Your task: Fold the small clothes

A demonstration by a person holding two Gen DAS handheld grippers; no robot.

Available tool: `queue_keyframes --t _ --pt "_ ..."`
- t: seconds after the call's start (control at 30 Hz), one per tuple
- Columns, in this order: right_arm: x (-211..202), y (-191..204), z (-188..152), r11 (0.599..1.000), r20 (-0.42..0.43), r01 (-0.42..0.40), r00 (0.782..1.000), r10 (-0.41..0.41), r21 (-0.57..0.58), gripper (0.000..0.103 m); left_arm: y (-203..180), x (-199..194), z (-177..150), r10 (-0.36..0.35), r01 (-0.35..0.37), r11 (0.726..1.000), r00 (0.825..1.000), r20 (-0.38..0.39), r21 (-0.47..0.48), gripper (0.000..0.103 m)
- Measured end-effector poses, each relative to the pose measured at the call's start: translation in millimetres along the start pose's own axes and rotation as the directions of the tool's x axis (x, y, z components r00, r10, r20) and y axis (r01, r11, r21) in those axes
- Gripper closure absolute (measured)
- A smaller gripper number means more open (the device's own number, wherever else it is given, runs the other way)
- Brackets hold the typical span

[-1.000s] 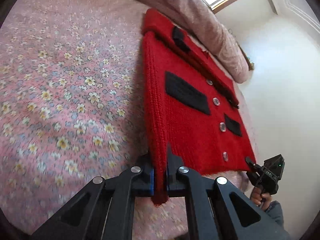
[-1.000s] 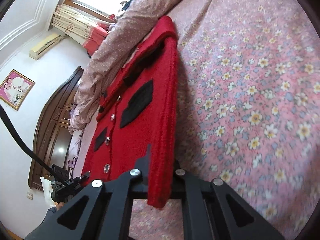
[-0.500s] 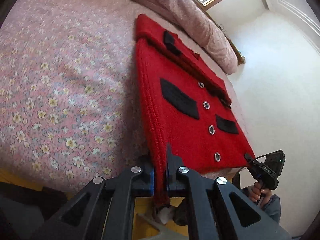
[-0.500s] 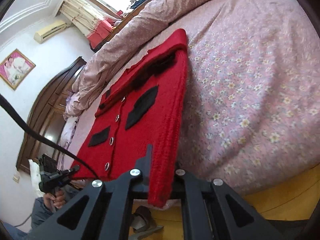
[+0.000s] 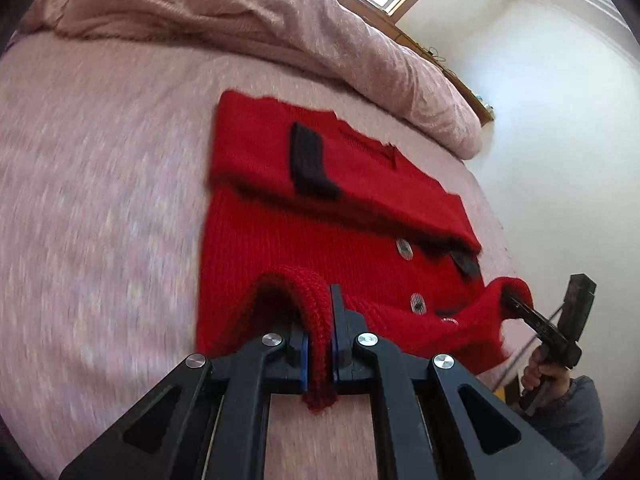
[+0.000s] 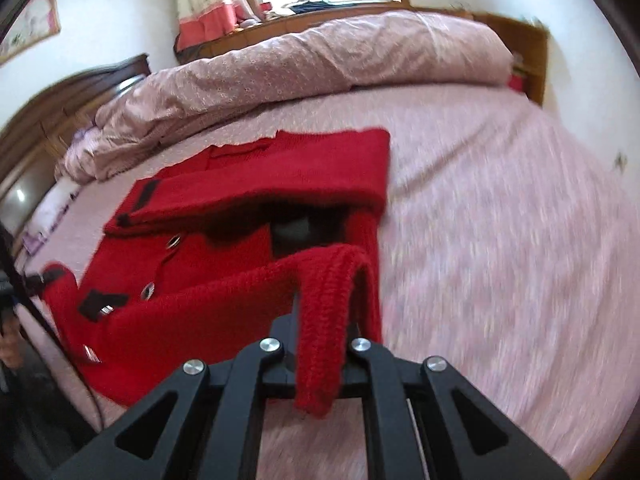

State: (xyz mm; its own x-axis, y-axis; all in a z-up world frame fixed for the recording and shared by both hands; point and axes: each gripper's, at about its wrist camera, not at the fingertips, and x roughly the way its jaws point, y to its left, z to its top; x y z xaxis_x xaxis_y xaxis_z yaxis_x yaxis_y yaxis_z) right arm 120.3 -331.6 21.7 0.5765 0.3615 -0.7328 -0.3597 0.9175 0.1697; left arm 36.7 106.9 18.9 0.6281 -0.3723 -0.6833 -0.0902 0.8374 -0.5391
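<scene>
A small red knitted cardigan (image 5: 280,236) with black pocket flaps and silver buttons lies on the bed; it also shows in the right wrist view (image 6: 224,272). Its sleeves are folded across the top. My left gripper (image 5: 318,344) is shut on one corner of the bottom hem, lifted and curled over. My right gripper (image 6: 320,344) is shut on the other hem corner and also shows in the left wrist view (image 5: 516,304). The hem between them hangs raised above the cardigan's front.
The bed has a pink flowered sheet (image 5: 100,200). A rolled pink duvet (image 6: 320,56) lies along the far side under the window. A dark wooden wardrobe (image 6: 48,120) stands at the left. A white wall (image 5: 560,120) is at the right.
Both grippers have swung forward over the bed with the hem, so the lower edge now lifts and curls toward the collar. The cardigan, stretched taut before, now lies slack with its bottom raised.
</scene>
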Motion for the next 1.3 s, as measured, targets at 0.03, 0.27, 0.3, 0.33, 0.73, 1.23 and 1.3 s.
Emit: queue_keyframes --t 0.03,0.27,0.3,0.33,0.73,1.23,1.3 --pt "9 -2 10 1.0 -0.009 0.005 1.0 -0.005 -0.006 0.098 -2 8 13 0.012 -0.012 1.0 1.0 -0.002 0.0 0.102" --pt "55 -12 67 0.999 0.009 0.021 1.0 -0.021 0.03 0.097 -2 27 83 0.027 -0.028 1.0 0.994 0.106 0.004 0.102" --pt "58 -14 74 0.998 0.026 0.01 1.0 -0.012 0.057 0.097 1 26 91 0.013 -0.012 1.0 0.992 0.125 -0.011 0.102" --pt "61 -15 79 0.997 0.036 -0.001 0.999 -0.002 0.078 0.097 6 25 99 -0.009 0.014 0.999 0.989 0.145 -0.034 0.102" --pt "100 -38 151 0.955 0.181 -0.134 0.98 0.087 0.265 0.097 25 48 156 -0.047 0.062 0.996 0.975 0.216 -0.065 0.102" --pt "151 -39 163 0.964 0.073 -0.076 0.996 0.059 0.257 0.093 38 64 171 -0.044 0.054 0.997 0.989 0.143 -0.062 0.064" --pt "140 -40 164 0.965 0.102 -0.096 0.992 0.073 0.242 0.089 36 56 168 -0.016 0.024 0.999 0.987 0.162 -0.046 0.057"
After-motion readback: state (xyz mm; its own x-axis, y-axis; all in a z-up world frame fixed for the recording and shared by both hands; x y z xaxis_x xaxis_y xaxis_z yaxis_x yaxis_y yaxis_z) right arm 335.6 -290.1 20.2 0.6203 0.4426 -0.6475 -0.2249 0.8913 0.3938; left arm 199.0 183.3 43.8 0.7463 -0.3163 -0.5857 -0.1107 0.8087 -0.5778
